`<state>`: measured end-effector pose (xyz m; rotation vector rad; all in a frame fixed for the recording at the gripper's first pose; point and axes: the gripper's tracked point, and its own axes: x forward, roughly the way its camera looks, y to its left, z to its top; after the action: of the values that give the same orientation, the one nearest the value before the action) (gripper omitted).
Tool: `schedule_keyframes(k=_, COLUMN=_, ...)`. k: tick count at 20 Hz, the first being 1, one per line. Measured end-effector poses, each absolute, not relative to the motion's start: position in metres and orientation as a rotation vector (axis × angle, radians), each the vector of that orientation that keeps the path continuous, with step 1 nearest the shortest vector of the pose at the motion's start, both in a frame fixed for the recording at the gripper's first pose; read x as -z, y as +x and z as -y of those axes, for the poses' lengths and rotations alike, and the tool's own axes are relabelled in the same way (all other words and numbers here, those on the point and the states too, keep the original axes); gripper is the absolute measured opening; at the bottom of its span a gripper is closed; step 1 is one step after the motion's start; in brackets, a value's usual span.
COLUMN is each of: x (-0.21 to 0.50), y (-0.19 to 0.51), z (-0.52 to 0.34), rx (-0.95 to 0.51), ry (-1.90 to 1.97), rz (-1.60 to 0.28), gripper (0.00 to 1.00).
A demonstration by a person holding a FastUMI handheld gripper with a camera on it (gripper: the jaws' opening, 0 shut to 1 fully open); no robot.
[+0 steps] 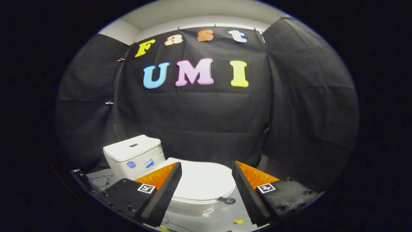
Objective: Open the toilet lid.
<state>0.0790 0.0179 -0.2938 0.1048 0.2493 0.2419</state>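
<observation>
Two fingers of the hand-held gripper (206, 167) stand spread wide apart, with nothing held between them and neither finger touching anything. Each finger (161, 193) carries a small square marker on its upper face.

Seen through the gap between them is the toilet lid (202, 180), white and lying flat, closed down on the bowl (193, 207). The lid sits just ahead of the fingertips and a little below them; its rounded front edge curves across the space between the two fingers, nearer the left finger than the right. The left fingertip overlaps the lid's left side in the view, while the right fingertip stands clear of the lid's right edge, with a strip of pale floor (222, 219) showing between them.

Beyond the left finger, behind the lid, stands the white tank (133, 156), turned at an angle so that one corner faces the gripper. It has a slot-like button on its top and two small stickers on its front.

A small dark tab (228, 200) juts out from under the lid's front right edge, close to the right finger. On the floor below it lies a small yellow scrap (238, 221). A few thin cables (101, 180) lie on the floor left of the tank.
</observation>
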Motion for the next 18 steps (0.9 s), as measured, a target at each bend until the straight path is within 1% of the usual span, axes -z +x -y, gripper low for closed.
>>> schedule_keyframes(k=4, x=0.346, y=0.099, z=-0.009, rx=-0.251, ry=0.302, rz=-0.426, gripper=0.99)
schedule_keyframes(k=7, x=0.387, y=0.116, z=0.005, rx=-0.248, ry=0.448, rz=-0.525, gripper=0.99)
schedule_keyframes(k=11, x=0.448, y=0.141, z=0.036, rx=-0.153, ry=0.672, rz=-0.637, gripper=0.99)
schedule_keyframes(k=15, x=0.508, y=0.153, z=0.063, rx=-0.061, ry=0.81, rz=-0.731, gripper=0.99)
schedule_keyframes(k=18, x=0.538, y=0.161, z=0.073, rx=-0.006, ry=0.951, rz=-0.775, gripper=0.98)
